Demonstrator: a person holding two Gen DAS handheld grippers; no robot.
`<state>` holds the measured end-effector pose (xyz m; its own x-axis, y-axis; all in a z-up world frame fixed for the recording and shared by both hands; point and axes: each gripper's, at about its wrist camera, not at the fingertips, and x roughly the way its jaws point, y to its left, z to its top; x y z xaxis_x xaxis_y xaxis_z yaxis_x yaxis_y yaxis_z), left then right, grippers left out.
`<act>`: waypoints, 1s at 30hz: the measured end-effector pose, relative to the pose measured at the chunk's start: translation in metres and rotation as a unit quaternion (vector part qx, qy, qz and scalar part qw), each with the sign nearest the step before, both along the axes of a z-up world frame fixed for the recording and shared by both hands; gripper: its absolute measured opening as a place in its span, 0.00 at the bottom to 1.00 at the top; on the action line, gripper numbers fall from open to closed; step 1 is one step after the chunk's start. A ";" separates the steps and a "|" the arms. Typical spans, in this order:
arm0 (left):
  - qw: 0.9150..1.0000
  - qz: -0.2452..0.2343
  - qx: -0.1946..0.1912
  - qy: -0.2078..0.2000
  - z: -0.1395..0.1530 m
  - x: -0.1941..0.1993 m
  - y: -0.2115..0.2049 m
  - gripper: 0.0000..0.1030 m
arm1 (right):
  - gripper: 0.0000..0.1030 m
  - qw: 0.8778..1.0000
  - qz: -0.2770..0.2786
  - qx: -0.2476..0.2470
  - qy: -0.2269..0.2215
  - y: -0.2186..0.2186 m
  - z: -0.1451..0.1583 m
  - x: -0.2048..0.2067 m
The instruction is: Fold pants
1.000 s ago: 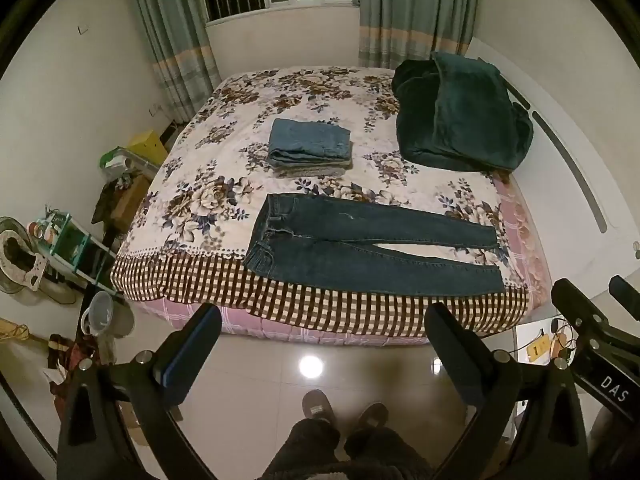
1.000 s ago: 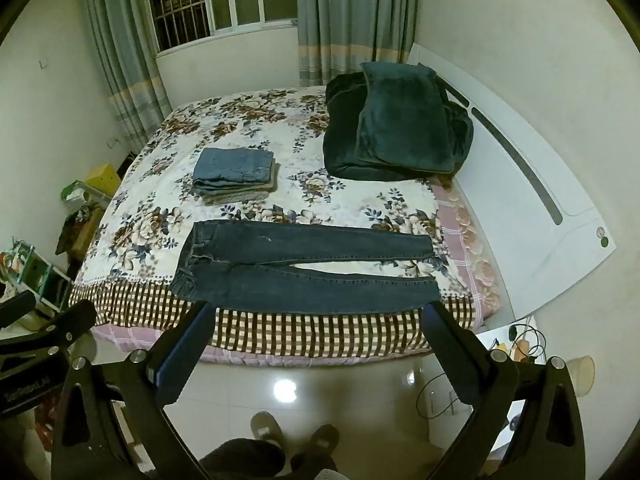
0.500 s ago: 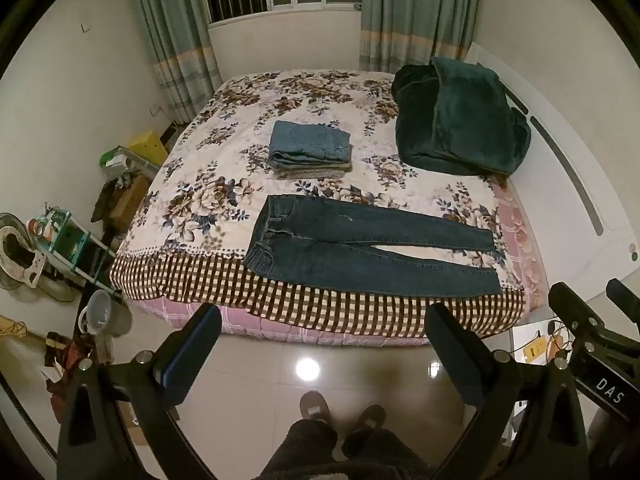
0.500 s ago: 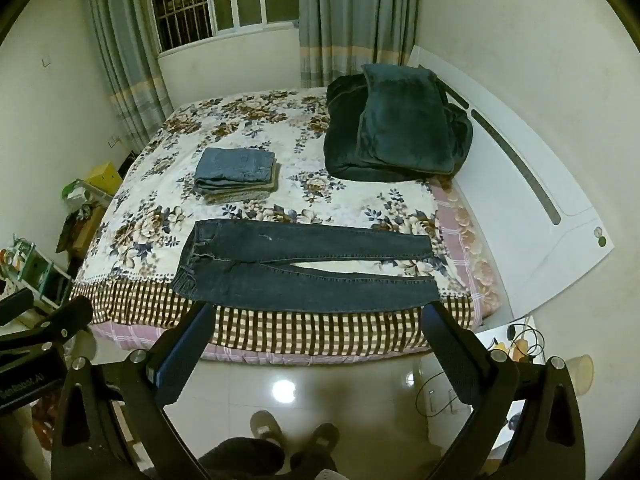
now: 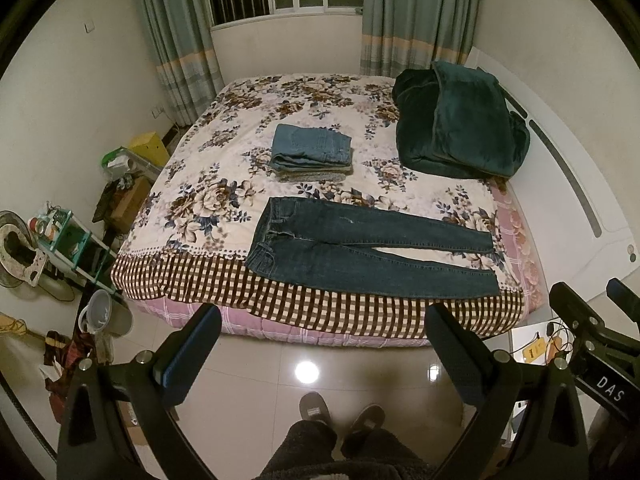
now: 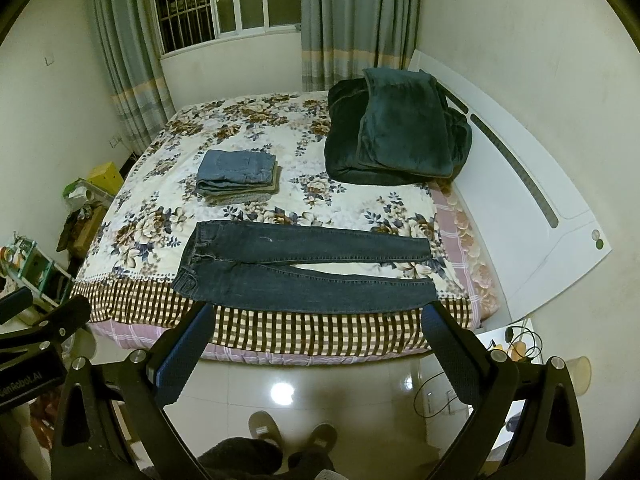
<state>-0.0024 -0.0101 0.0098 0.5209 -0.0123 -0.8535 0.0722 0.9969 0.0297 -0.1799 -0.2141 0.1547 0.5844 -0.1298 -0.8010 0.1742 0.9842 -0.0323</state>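
Dark blue jeans (image 5: 360, 248) lie flat along the near edge of the bed, waistband to the left, legs pointing right; they also show in the right wrist view (image 6: 304, 268). My left gripper (image 5: 324, 344) is open and empty, held over the floor in front of the bed, well short of the jeans. My right gripper (image 6: 316, 340) is open and empty too, its fingertips level with the bed's near edge. Each gripper shows at the edge of the other's view.
A stack of folded pants (image 5: 310, 152) sits mid-bed behind the jeans. A dark green blanket (image 5: 456, 128) is heaped at the right by the white headboard (image 5: 568, 184). Clutter and shelves (image 5: 72, 248) stand left of the bed. My slippered feet (image 5: 340, 416) are on the glossy tiled floor.
Both views have shifted slightly closer to the bed and a little upward. The jeans and both open grippers are otherwise unchanged.
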 end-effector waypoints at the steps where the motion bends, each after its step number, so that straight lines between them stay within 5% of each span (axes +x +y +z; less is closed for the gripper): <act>1: 1.000 0.001 -0.001 -0.001 0.000 -0.001 0.002 1.00 | 1.00 1.000 0.000 0.000 0.000 0.000 0.000 0.000; 30: 1.000 0.001 -0.004 -0.006 0.005 -0.003 0.001 1.00 | 1.00 1.000 0.001 -0.005 -0.007 0.005 0.009 -0.006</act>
<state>-0.0052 -0.0091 0.0149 0.5316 -0.0190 -0.8468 0.0704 0.9973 0.0219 -0.1858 -0.2089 0.1638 0.5956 -0.1362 -0.7917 0.1724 0.9842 -0.0396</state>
